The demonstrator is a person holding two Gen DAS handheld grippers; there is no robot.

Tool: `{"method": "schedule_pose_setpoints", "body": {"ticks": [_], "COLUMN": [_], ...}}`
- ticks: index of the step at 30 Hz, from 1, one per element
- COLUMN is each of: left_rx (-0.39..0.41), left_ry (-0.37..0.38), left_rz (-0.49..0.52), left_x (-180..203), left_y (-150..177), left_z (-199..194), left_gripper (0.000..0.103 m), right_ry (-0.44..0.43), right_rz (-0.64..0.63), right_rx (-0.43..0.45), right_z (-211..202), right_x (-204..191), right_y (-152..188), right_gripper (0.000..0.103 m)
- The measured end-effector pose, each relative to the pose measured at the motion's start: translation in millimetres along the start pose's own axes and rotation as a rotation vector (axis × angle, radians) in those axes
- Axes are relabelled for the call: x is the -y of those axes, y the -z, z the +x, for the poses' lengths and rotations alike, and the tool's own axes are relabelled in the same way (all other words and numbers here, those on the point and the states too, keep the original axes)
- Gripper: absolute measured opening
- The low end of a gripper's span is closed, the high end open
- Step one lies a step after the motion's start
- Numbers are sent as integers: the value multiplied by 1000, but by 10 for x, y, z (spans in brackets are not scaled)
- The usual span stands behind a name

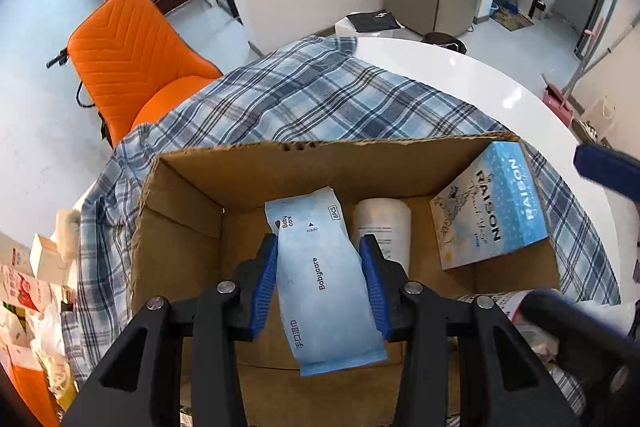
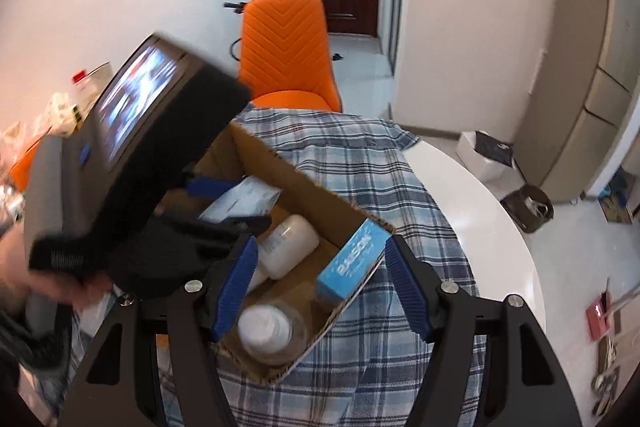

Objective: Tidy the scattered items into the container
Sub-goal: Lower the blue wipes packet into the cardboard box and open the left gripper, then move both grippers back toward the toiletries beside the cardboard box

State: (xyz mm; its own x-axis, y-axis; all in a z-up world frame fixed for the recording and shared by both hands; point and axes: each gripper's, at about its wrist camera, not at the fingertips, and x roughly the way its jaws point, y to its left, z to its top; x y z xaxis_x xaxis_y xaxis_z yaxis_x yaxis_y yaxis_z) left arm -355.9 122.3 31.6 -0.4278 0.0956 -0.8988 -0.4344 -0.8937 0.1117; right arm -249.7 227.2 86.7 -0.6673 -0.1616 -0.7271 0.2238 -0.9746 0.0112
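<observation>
My left gripper (image 1: 320, 283) is shut on a light blue Babycare wipes pack (image 1: 320, 279) and holds it over the open cardboard box (image 1: 188, 227). Inside the box lie a white bottle (image 1: 384, 227) and a blue Raison box (image 1: 492, 211) leaning on the right wall. In the right wrist view my right gripper (image 2: 320, 287) is open and empty above the box's near corner (image 2: 276, 371). Below it are a clear jar with a white lid (image 2: 264, 327), the white bottle (image 2: 288, 247), the blue box (image 2: 352, 263) and the wipes pack (image 2: 240, 199).
The box stands on a blue plaid cloth (image 1: 320, 95) over a round white table (image 1: 480, 67). An orange chair (image 1: 132, 55) stands behind the table. The left gripper body with its screen (image 2: 132, 147) fills the left of the right wrist view. Clutter lies at the left (image 1: 32, 287).
</observation>
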Motion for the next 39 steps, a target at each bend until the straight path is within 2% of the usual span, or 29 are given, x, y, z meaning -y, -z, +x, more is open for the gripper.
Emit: {"method": "schedule_pose_setpoints", "body": {"ticks": [3, 8, 9, 11, 14, 19, 22, 26, 28, 30, 32, 33, 36, 39], "left_rx": [-14, -42, -51, -48, -42, 3, 42, 76, 91, 146, 208, 231, 282, 343], "left_ry": [-10, -8, -14, -51, -68, -48, -52, -59, -54, -65, -110, -112, -74, -102], "left_rz": [-21, -45, -43, -36, -22, -85, -124, -155, -192, -209, -212, -220, -269, -291], "left_x": [-47, -106, -110, -108, -104, -171, -239, -318, -379, -404, -397, -404, -471, -486], "left_y": [38, 109, 124, 142, 155, 157, 186, 376, 580, 825, 1064, 1161, 1394, 1591], "left_z": [64, 155, 173, 180, 174, 42, -117, -366, -514, -709, -915, -1003, -1231, -1401], "left_gripper": [43, 47, 57, 71, 71, 72, 73, 74, 75, 76, 86, 87, 87, 87], "right_ry": [0, -88, -111, -124, -114, -64, -37, -54, -54, -45, -36, -32, -42, -46], "right_rz": [21, 82, 89, 84, 65, 28, 18, 4, -14, -39, -77, -100, -200, -289], "right_rx": [-41, -82, -85, -78, -82, -68, -34, 16, 45, 91, 157, 184, 245, 278], "right_z": [119, 279, 293, 294, 287, 239, 132, -83, -207, -345, -517, -591, -790, -916], "right_x": [11, 93, 104, 103, 74, -3, -32, -99, -175, -282, -429, -502, -747, -963], "right_y": [-72, -84, -82, -85, -98, -103, -106, -101, -59, 11, 97, 136, 271, 445], "right_gripper": [65, 65, 66, 66, 66, 66, 66, 66, 69, 82, 87, 89, 98, 103]}}
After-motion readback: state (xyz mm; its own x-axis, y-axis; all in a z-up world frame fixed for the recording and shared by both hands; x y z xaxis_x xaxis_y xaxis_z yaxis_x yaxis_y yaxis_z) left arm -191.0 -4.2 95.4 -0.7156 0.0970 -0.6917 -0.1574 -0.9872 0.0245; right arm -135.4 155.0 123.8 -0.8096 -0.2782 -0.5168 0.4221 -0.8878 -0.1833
